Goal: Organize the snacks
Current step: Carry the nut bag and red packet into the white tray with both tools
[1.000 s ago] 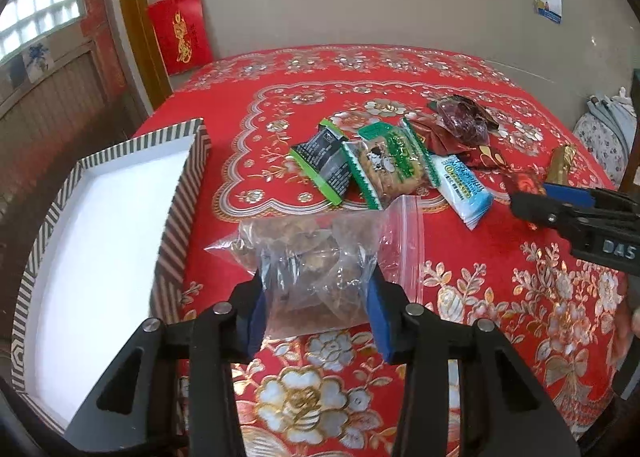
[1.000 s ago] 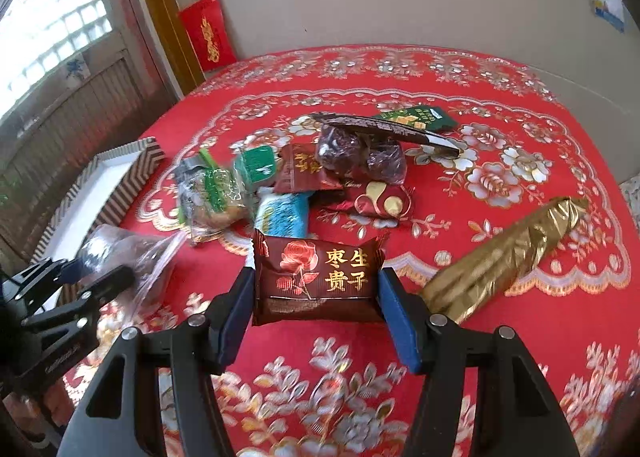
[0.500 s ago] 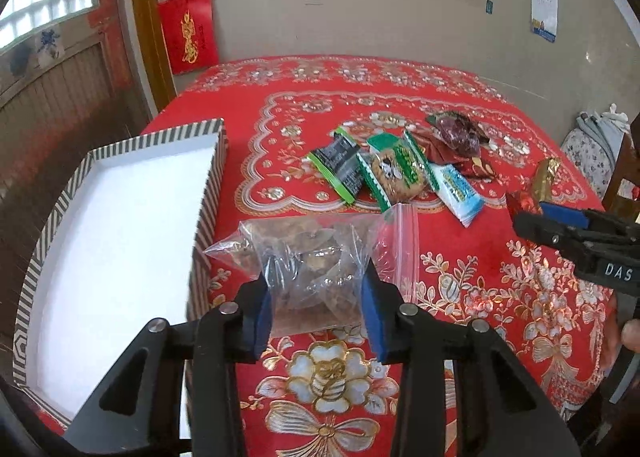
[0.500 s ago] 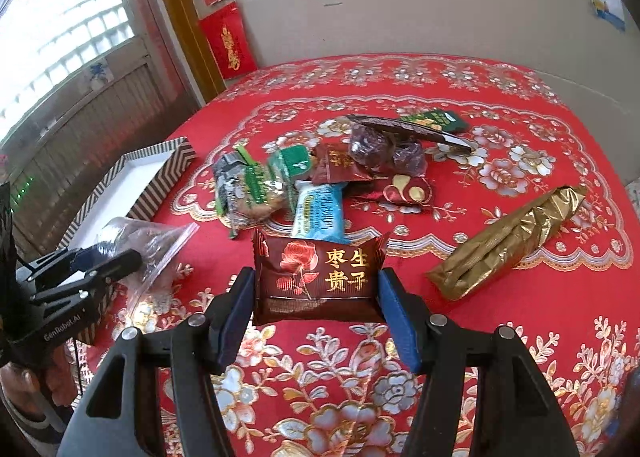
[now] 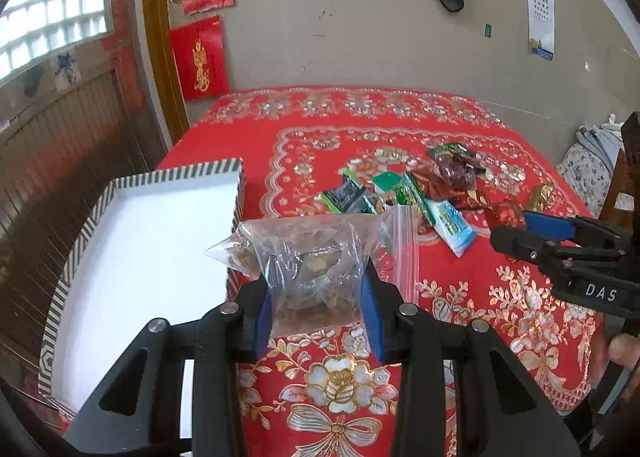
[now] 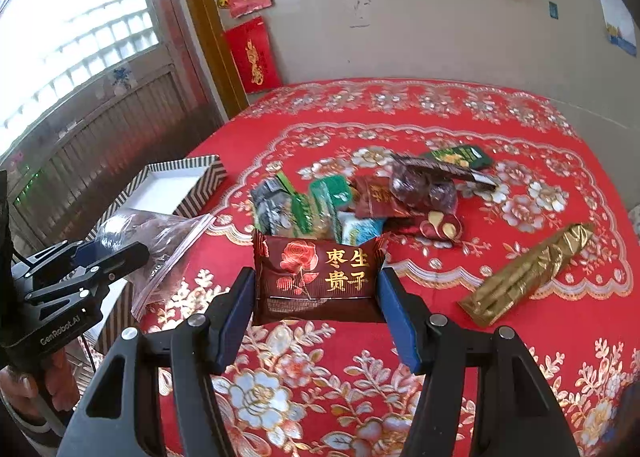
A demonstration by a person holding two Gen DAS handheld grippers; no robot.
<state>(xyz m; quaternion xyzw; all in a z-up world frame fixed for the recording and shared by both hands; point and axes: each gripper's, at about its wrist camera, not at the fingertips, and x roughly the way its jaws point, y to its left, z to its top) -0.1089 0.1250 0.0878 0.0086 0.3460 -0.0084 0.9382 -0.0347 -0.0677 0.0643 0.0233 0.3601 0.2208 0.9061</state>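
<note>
Plastic crinkles between the blue pads of my left tool point(image 5: 316, 299), which is clamped on the clear zip bag point(image 5: 308, 253) of brownish pieces. Over the last second it has lifted off the bench point(image 5: 500, 313) and come back toward me, and the striped box point(image 5: 158, 177) now lies just to its left with more of its white floor showing. I judge the drop into the box is the next step. My right tool point(image 6: 318, 297) is clamped too, on the dark red rose packet point(image 6: 320, 277), raised above the cloth as before. Ahead of both tools, one pile point(image 6: 360, 197) remains: roughly seven small packets, overlapping so I cannot count them surely. One gold wrapper point(image 6: 528, 269) lies apart, right of my right tool.
</note>
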